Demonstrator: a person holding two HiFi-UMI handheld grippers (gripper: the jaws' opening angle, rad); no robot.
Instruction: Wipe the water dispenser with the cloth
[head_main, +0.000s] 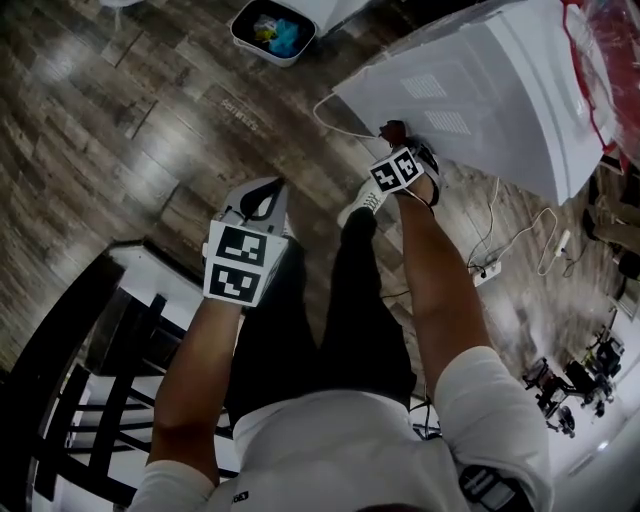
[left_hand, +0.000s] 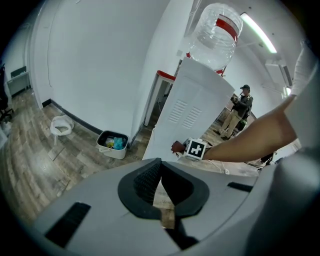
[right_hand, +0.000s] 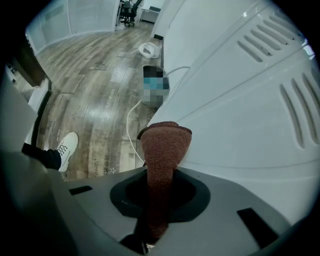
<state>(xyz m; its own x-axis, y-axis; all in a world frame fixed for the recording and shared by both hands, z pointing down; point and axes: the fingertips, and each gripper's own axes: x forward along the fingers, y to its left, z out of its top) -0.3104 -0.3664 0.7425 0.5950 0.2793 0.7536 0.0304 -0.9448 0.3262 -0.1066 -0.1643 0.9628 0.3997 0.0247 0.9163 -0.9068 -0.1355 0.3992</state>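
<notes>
The white water dispenser (head_main: 480, 90) stands tilted in the head view, its vented panel facing me. A clear bottle (left_hand: 216, 32) sits on top of it. My right gripper (head_main: 393, 133) is shut on a dark red-brown cloth (right_hand: 164, 147), and the bunched end of the cloth presses against the lower edge of the dispenser's panel (right_hand: 240, 105). My left gripper (head_main: 274, 186) hangs away from the dispenser over the floor. Its black pads (left_hand: 148, 179) meet at the tips with nothing held.
A white bin with rubbish (head_main: 272, 30) stands on the wood floor to the dispenser's left. A white cable (head_main: 500, 240) and a power strip (head_main: 487, 268) lie by its base. Dark furniture (head_main: 100, 330) is at lower left. My shoe (head_main: 362, 203) is near the dispenser. A person (left_hand: 239, 107) stands beyond.
</notes>
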